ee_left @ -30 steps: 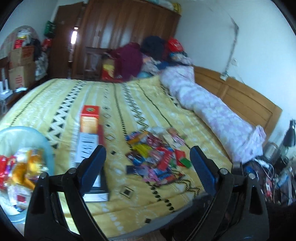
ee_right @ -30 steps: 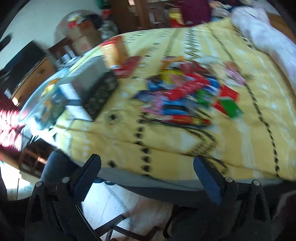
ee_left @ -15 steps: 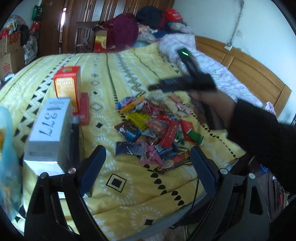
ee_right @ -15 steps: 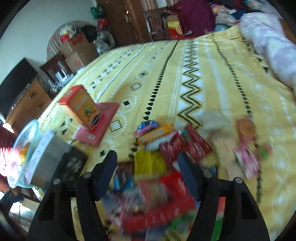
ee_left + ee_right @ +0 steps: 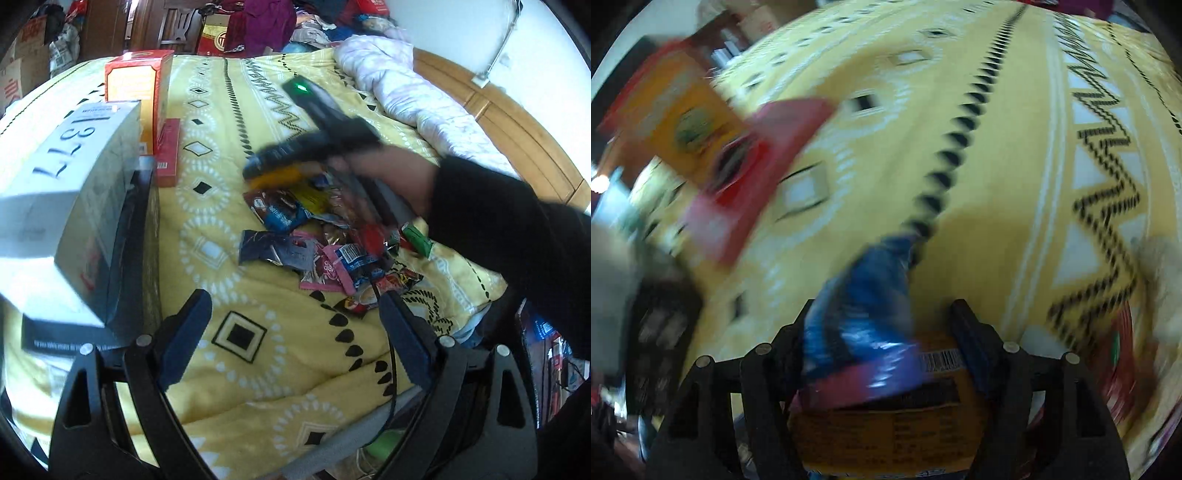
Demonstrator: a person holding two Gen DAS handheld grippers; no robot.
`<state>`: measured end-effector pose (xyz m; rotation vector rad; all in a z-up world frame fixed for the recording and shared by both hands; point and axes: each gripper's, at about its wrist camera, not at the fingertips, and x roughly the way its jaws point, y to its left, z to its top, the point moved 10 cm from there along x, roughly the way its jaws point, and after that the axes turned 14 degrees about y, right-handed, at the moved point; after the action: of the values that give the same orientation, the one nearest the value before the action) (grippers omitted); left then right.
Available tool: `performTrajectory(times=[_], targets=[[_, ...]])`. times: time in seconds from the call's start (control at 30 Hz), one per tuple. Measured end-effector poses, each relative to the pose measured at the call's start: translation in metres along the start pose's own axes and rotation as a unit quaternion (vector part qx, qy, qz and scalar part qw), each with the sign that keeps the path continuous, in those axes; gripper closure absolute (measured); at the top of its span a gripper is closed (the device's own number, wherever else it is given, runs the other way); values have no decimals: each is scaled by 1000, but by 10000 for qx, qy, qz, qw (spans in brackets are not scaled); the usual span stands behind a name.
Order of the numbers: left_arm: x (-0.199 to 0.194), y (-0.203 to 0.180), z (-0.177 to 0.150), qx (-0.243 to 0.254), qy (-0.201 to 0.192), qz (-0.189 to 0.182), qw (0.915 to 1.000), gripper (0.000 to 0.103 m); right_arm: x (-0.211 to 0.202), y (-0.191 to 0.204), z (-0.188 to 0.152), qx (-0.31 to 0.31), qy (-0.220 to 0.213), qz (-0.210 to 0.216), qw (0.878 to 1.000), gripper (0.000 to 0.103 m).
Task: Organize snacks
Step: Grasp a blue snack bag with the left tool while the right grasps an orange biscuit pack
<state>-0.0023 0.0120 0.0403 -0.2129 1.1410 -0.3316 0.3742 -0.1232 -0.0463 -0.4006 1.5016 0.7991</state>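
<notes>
Yellow bedspread (image 5: 258, 280) under both tools, snack pile (image 5: 332, 236) spread near its front edge.

Risks first. Your right gripper (image 5: 886, 332) straddles two packets at once, a blue packet (image 5: 864, 310) lying over an orange packet (image 5: 886, 424), and the view is smeared with motion. The fingers are roughly half closed, flanking the wrappers; whether they are actually pinching is not clear from this blur. If you lift now, slick foil could slide out, or both packets could come up together and muddle the sorting. Slowing down before closing looks wise.

Second risk: the white box (image 5: 62, 206) sits just left of your left gripper (image 5: 291, 332), stacked on a dark box (image 5: 122, 280). A sideways sweep could knock it.

Pose: the left gripper hangs low over the bed's near edge, fingers wide apart, nothing between them. Your right hand (image 5: 388, 173) reaches in from the right, tool angled down into the far side of the pile. An orange carton (image 5: 138, 85) stands upright beyond the white box.
</notes>
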Motion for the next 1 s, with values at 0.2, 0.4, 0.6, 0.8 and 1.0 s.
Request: performTrajectory(times=[0.2,0.4,0.6,0.8,1.0], targets=[[-6,-16,-17,-98,-15,-150,9998,10,-24,61,-98,-403,-13,144,9991,27],[5,-24,-29,-184,231,-222,9993,10,-96,74,-166,-359,-1046,-266,9935,27],[23,-28,12,-325,252,-340,9986,10,-173,17,-236,1194,-2399,-188,9632,16],[70,4,92,-1421,218,-680,9873,10,-148,-9,-285,1757,-2211,18,9593,16],[135,24,140,-2000,524,-415,9775,10,-124,-14,-294,1687,-2174,189,9612,16]])
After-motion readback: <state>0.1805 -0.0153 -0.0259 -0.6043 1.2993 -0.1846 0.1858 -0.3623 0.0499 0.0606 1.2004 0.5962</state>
